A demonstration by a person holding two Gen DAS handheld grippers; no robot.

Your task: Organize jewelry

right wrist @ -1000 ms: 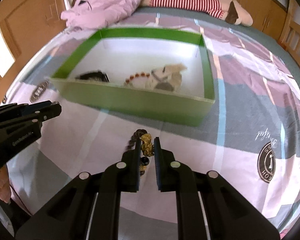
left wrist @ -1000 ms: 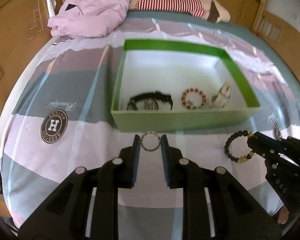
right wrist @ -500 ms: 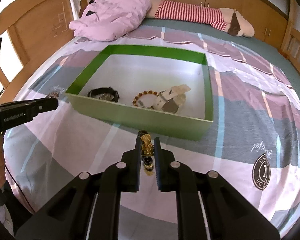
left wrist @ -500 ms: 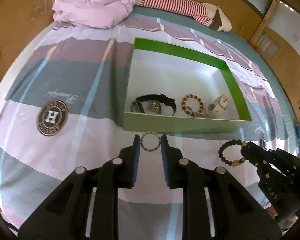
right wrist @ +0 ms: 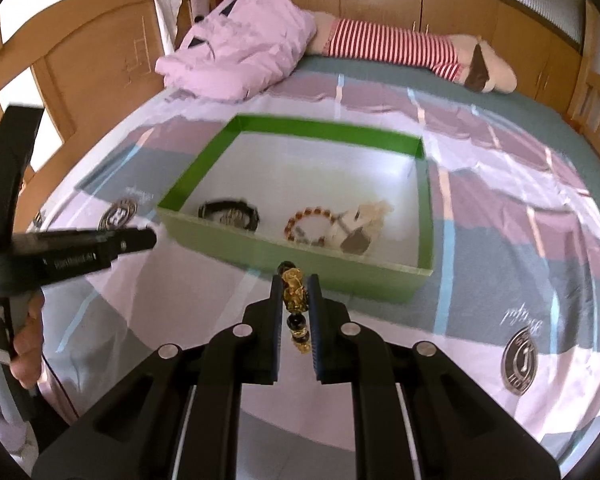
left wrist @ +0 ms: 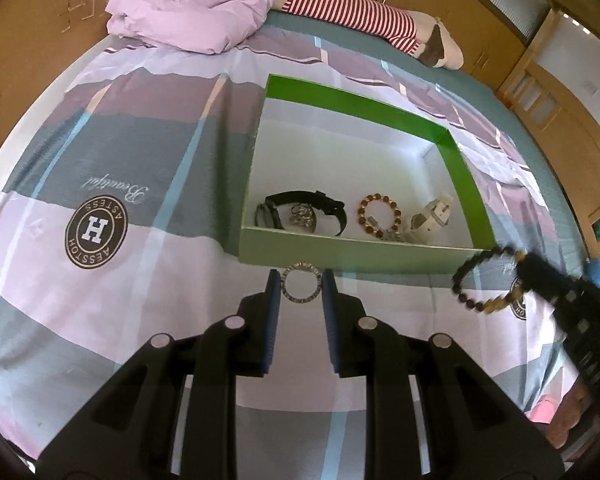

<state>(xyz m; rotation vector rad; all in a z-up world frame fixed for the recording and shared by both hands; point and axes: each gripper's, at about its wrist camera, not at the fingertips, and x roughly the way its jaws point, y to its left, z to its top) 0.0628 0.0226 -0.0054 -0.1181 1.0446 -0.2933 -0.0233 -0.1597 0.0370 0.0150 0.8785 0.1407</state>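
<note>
**Two pieces held before the green box**

On a patchwork bedspread (left wrist: pixel 172 152), the green box (left wrist: pixel 352 256) sits at twelve o'clock. The left gripper (left wrist: pixel 301 286) pinches a silver ring (left wrist: pixel 301 299); the right gripper (right wrist: pixel 295 294), nearly closed, clamps a black-and-gold bead bracelet (right wrist: pixel 294 286), lifted at three o'clock.

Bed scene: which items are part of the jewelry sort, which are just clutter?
Job: silver ring in left gripper; dark bead bracelet in right gripper; green box with black watch, amber bracelet, white watch.
Clutter: pink clothing, striped plush toy.
</note>
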